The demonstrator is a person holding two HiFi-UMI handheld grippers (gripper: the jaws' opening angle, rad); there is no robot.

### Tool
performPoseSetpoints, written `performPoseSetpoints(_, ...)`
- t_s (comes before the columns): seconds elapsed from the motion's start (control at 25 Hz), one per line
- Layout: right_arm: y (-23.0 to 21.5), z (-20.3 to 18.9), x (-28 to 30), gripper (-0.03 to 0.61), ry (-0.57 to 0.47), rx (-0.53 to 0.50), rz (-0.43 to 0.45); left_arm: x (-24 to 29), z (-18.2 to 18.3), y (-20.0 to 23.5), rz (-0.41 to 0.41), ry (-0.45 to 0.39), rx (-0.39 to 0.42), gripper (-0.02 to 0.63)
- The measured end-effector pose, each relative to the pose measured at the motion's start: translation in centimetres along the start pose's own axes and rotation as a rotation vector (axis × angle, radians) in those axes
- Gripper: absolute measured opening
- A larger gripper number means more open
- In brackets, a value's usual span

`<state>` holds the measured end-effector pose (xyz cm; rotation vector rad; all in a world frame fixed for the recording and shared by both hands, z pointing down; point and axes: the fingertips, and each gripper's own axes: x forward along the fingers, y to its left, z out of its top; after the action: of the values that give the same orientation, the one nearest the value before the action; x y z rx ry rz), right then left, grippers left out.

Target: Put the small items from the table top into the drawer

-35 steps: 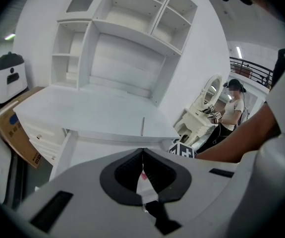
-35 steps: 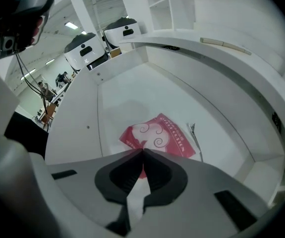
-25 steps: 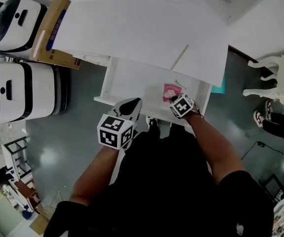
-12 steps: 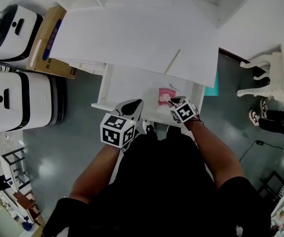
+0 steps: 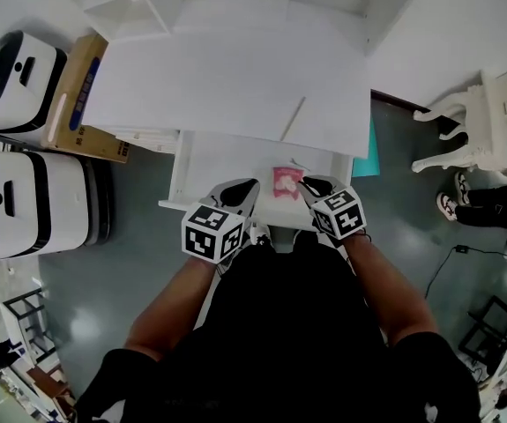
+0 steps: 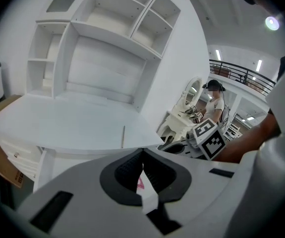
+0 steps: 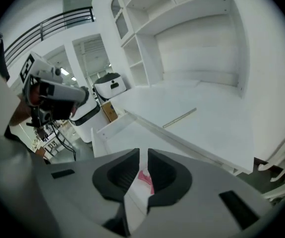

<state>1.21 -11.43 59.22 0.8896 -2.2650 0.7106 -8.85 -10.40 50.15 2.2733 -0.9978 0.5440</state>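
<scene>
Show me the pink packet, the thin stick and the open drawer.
pink packet [image 5: 286, 181], head view, its middle.
thin stick [image 5: 293, 119], head view, halfway along it.
drawer [image 5: 222, 161], head view, bare bottom left of the packet.

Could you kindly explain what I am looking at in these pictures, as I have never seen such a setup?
No robot here: a person holds a two-jaw gripper in each hand. The head view looks down from their head; the other two views ride on the grippers, looking along the jaws. On the white table top lies a thin stick. Below it the drawer stands open, with a small pink item inside. The left gripper has its jaws together; the right gripper shows a narrow gap. Neither holds anything.
</scene>
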Motion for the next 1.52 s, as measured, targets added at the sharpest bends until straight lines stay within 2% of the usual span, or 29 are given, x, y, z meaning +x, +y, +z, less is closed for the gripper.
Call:
performPoseSetpoints(0.24,-0.4,5.4,-6.4,0.058,-0.209,0.083,-0.041,-0.3,2.1,-1.2,-0.035,-0.040,0.031,0.011)
performPoseSetpoints(0.44,-1.7,7.0,-10.5,0.051,-0.292,0.087,-0.110,-0.9,3.4,-1.3,-0.042,-0.060,0.058,0.011)
performPoseSetpoints(0.76,-2.8,5.3,-12.4,0.029,-0.314,0.167,-0.139,-0.5,3.2,-1.5,-0.041,-0.047,0.094,0.011)
performPoseSetpoints(1.36,-2.2,5.1,-11.8,0.032,-0.286,0.140,-0.125,0.1,3.3,-2.2,-0.047,-0.035,0.142,0.011)
performPoseSetpoints(1.52,-2.2,5.0,-11.3,0.031,-0.275,0.136,-0.122,0.2,3.6,-2.0,-0.049,-0.060,0.109,0.011)
